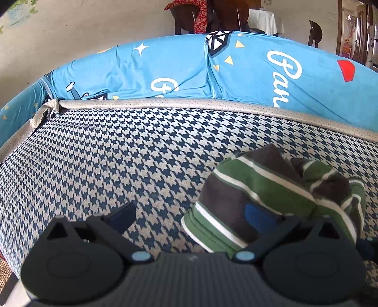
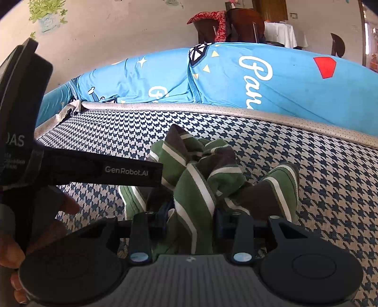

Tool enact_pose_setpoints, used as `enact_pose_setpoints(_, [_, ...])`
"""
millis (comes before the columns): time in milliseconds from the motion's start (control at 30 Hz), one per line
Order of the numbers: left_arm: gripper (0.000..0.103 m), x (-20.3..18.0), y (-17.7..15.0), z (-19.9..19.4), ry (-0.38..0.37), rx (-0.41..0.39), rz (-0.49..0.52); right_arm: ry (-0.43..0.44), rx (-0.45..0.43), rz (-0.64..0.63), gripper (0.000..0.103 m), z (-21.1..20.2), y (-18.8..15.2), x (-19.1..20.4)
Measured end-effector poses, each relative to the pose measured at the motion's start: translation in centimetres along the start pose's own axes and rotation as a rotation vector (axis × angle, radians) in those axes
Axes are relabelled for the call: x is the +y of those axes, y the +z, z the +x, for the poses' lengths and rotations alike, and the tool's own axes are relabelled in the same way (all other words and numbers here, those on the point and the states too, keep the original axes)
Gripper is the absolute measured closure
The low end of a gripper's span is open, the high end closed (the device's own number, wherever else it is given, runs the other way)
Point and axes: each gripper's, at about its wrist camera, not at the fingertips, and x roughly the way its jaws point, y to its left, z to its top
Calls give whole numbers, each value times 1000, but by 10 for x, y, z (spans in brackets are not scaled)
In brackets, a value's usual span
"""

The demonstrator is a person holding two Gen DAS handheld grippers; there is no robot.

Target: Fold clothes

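Bunching green-striped garment between right tongs

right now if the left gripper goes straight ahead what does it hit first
Probably the checked cushion it points across; the left gripper is open, and the striped garment sits at its right finger, so that side may catch cloth first.

In our left wrist view, our left gripper has its fingers spread wide over the houndstooth cover. The right-hand finger lies against a bunched green, brown and white striped garment, with cloth lapping over its tip; the other finger sits over bare cover. Behind runs a beige piped edge, then a blue printed sheet. Dark chairs stand by the wall.
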Motion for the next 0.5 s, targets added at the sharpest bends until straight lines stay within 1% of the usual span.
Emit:
enact_pose_setpoints(100, [0,-2,-3,4,-12,17,13,2,7,-9,65,0,-1,2])
enact_pose_setpoints(300, [0,-4,-8,17,-4,60,16,-14,19,-11,65,2,-1,4])
enact_pose_setpoints(500, [0,-8,-12,22,6,65,34,-41,22,-17,63,3,-2,7])
